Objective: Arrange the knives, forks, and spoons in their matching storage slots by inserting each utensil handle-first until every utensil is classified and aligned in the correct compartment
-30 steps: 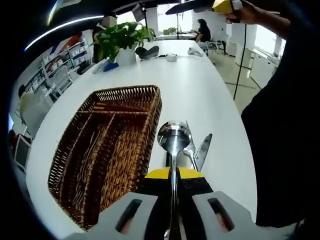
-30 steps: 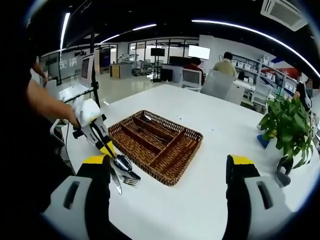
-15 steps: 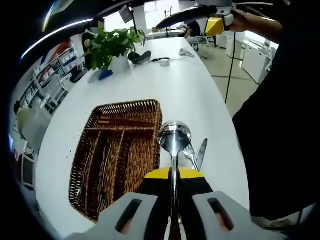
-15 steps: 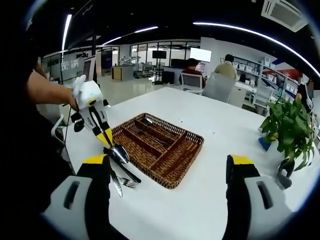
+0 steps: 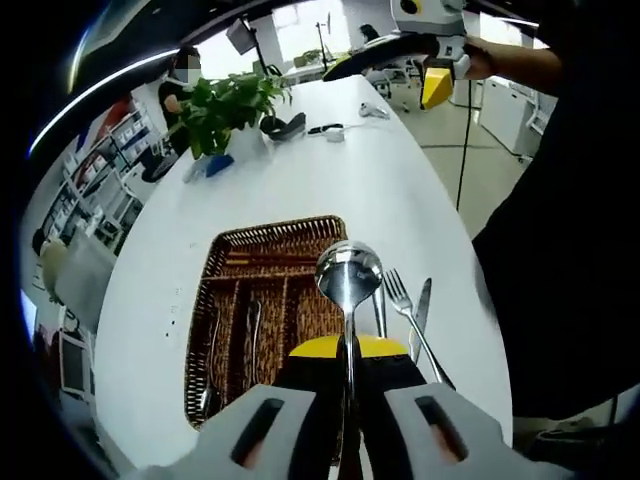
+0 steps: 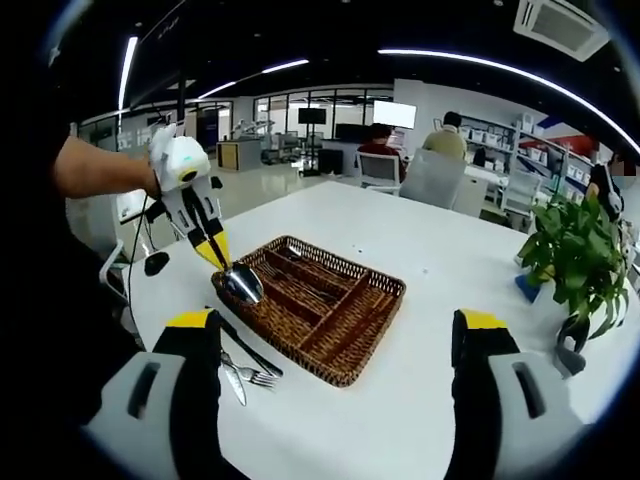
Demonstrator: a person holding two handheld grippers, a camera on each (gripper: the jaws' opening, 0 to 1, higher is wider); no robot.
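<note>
No readable writing; left hand-held gripper (image 5: 345, 385) grips spoon (image 5: 348, 272).

Bright, even office light from ceiling strip lights (image 6: 470, 62) and far windows. The white counter (image 5: 370, 170) glares softly; shadows are faint. Fisheye curvature bends edges; focus stays sharp.

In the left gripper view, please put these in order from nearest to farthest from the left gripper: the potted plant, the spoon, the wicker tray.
1. The spoon, held between the jaws of the left gripper, bowl forward.
2. The wicker tray, just beyond and left of the jaws, on the white table.
3. The potted plant, far up the table, upper left.
</note>
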